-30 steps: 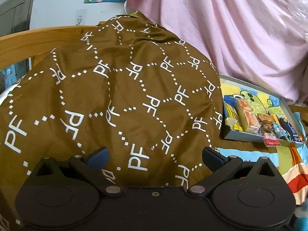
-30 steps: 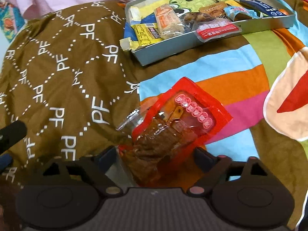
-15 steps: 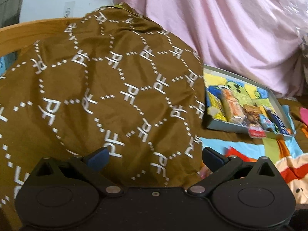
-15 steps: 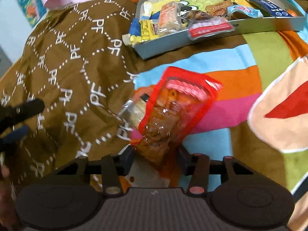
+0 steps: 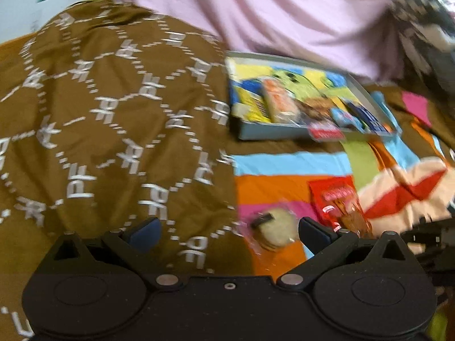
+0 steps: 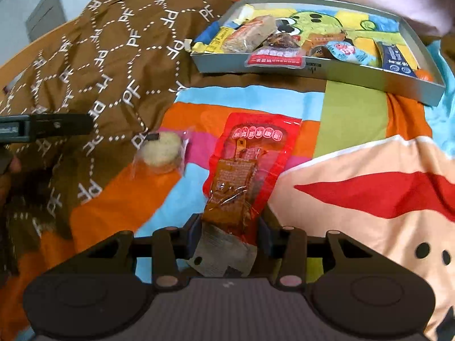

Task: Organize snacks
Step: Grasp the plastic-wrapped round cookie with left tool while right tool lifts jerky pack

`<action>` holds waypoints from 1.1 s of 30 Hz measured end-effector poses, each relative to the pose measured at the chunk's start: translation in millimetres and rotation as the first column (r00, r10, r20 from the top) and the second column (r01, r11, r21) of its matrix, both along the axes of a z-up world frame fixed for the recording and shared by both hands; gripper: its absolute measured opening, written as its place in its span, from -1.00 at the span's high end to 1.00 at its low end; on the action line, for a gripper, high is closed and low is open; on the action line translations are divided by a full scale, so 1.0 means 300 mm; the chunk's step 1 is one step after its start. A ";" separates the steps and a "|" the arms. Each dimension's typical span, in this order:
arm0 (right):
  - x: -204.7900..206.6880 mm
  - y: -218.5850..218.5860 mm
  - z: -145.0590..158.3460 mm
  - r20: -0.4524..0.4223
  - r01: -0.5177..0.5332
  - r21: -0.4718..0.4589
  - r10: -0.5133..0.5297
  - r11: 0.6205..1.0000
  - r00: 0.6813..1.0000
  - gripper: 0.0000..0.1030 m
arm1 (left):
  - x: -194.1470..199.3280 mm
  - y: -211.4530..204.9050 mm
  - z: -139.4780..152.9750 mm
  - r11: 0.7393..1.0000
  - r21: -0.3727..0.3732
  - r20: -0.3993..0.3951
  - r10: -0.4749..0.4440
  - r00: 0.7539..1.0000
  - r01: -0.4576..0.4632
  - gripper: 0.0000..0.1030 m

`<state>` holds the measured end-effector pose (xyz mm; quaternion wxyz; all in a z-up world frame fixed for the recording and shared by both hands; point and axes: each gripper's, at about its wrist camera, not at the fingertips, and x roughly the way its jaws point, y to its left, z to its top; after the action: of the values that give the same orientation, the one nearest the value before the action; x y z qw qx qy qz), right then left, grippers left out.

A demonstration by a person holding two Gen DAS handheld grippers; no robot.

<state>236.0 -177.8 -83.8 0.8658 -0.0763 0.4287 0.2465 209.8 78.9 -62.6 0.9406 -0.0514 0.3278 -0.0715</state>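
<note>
My right gripper (image 6: 230, 233) is shut on the lower end of a red snack packet (image 6: 250, 164), which points away from me over the striped blanket. The same red packet (image 5: 338, 201) shows in the left wrist view, low on the right. A round pale cake in a clear wrapper (image 6: 162, 152) lies on the blanket to the packet's left. My left gripper (image 5: 229, 230) is open above the brown cloth, with the wrapped cake (image 5: 274, 230) just inside its right finger and untouched. A grey tray (image 6: 369, 78) with several snacks stands further back.
The brown patterned cover (image 6: 108, 56) bulges on the left. A pink sheet (image 5: 284, 14) hangs behind the tray (image 5: 270, 135). The left gripper's finger (image 6: 57, 126) reaches in from the left edge of the right wrist view. A colourful striped blanket (image 6: 352, 119) covers the bed.
The right gripper's jaws went from wide open to shut on the red packet and rolled it upright in view. The wrapped cake came into sight. The left gripper swung right towards the snacks.
</note>
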 end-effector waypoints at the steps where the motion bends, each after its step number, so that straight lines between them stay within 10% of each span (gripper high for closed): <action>1: -0.001 -0.014 -0.002 0.003 -0.007 0.001 0.007 1.000 1.000 0.03 | 0.003 -0.018 -0.003 1.000 0.003 0.001 -0.027 1.000 0.027 -0.98; 11: 0.042 -0.085 -0.011 -0.054 -0.004 0.065 0.007 0.998 0.999 -0.16 | 0.108 -0.205 -0.045 0.950 0.201 -0.044 -0.234 0.971 0.238 -0.98; 27: 0.091 -0.017 -0.063 0.026 0.007 0.035 -0.008 0.999 1.000 -0.57 | 0.218 -0.351 -0.163 0.693 0.501 -0.214 -0.481 0.850 0.518 -0.98; 33: 0.098 -0.022 -0.065 0.033 0.022 0.018 -0.023 1.000 0.999 -0.52 | 0.238 -0.342 -0.183 0.743 0.450 -0.215 -0.449 0.867 0.496 -0.99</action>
<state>265.5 -184.4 -103.3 0.8761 -0.0679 0.4131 0.2393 281.3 -23.5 -117.6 0.8567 0.2707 0.3802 -0.2195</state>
